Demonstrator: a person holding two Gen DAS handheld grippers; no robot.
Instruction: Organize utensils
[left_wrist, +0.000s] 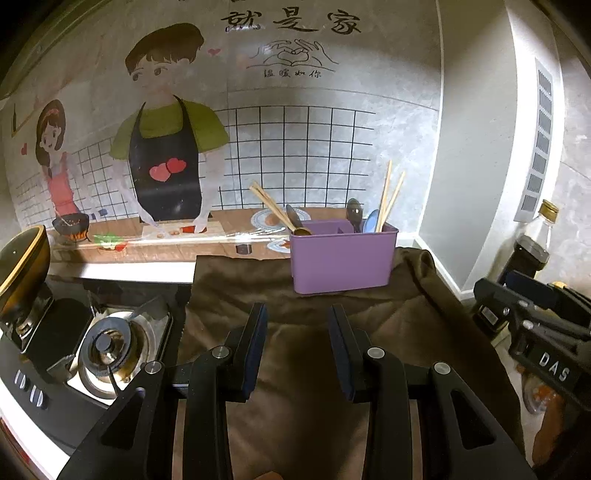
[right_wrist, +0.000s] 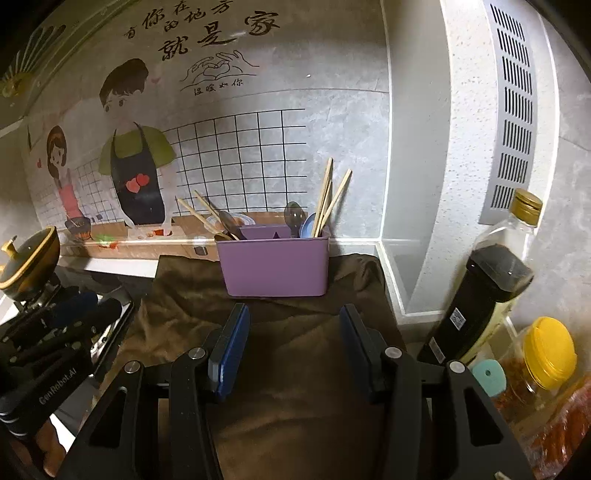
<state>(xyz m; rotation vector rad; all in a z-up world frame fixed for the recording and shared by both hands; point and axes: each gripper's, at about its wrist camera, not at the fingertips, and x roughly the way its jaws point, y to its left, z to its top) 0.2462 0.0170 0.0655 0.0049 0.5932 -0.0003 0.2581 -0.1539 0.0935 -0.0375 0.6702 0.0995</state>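
Both grippers (left_wrist: 297, 347) (right_wrist: 293, 347) angled down, empty.

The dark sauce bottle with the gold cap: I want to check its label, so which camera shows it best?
The right wrist view: the sauce bottle stands whole at the right, gold cap to base, with its white label visible. In the left wrist view the sauce bottle sits at the far right edge, its lower part hidden behind the right gripper.

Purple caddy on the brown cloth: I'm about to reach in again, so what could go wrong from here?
The purple caddy stands on a wrinkled brown cloth, so a nudge might tip it. The chopsticks lean out and could snag an open right gripper. The dark bottle stands close by.
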